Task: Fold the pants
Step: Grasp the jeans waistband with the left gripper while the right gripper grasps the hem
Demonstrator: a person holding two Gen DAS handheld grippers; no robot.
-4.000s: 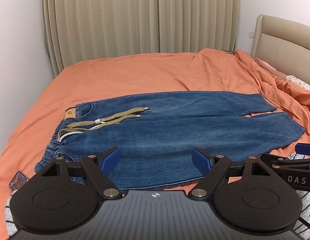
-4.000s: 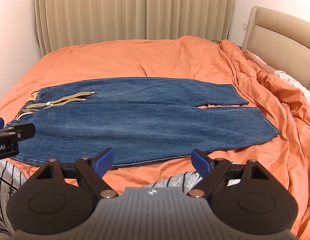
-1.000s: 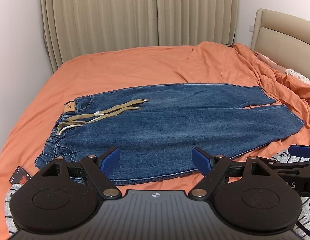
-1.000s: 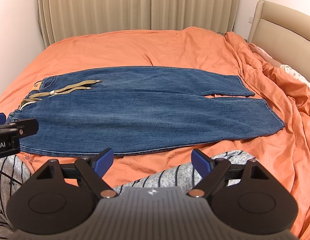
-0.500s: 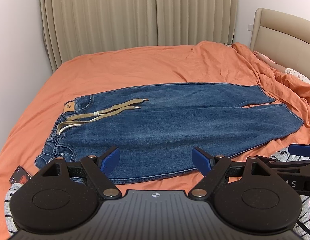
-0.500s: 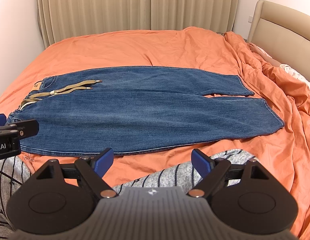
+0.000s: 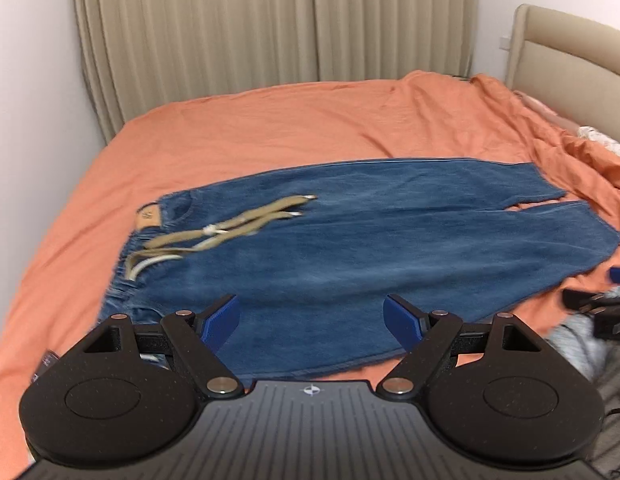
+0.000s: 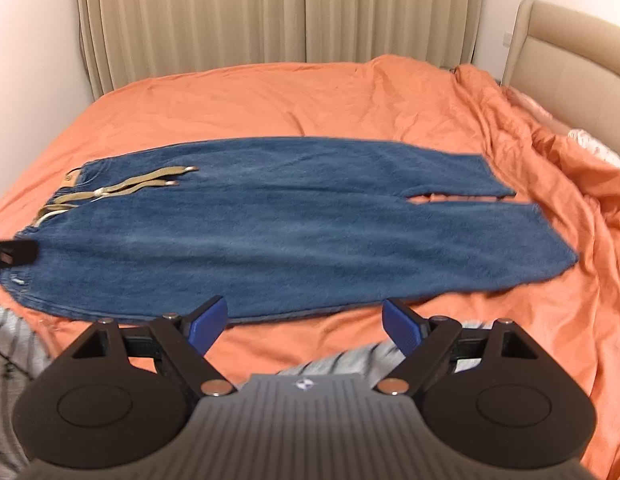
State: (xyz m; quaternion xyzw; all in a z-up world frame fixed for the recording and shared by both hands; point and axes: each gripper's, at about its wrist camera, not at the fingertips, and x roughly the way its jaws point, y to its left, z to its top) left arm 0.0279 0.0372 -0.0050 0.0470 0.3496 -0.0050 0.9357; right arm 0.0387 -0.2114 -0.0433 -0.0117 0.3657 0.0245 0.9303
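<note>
The pants [image 7: 350,248] lie flat on the orange bedsheet [image 7: 269,128], long axis running L–R across both views: waistband w/ the tan drawstring [image 7: 229,224] at the left, the two leg hems [image 8: 522,220] at the right, near edge facing the person. Left gripper [image 7: 312,322] hangs just over the near edge toward the waistband half, fingers spread wide, nothing in them; right gripper [image 8: 303,322] sits a bit short of the near edge over bare sheet, toward the hem half, also wide apart and empty. So L is nearer the waist, R nearer the hems; a lengthwise fold would prob. mean each taking its own end of the near edge. Vs 0.5 s ago: both cams have pushed in, the jeans look bigger and blurred, L gripper now reaches over the denim where before the edge lay beyond its tips. Pants themselves haven't shifted.
</note>
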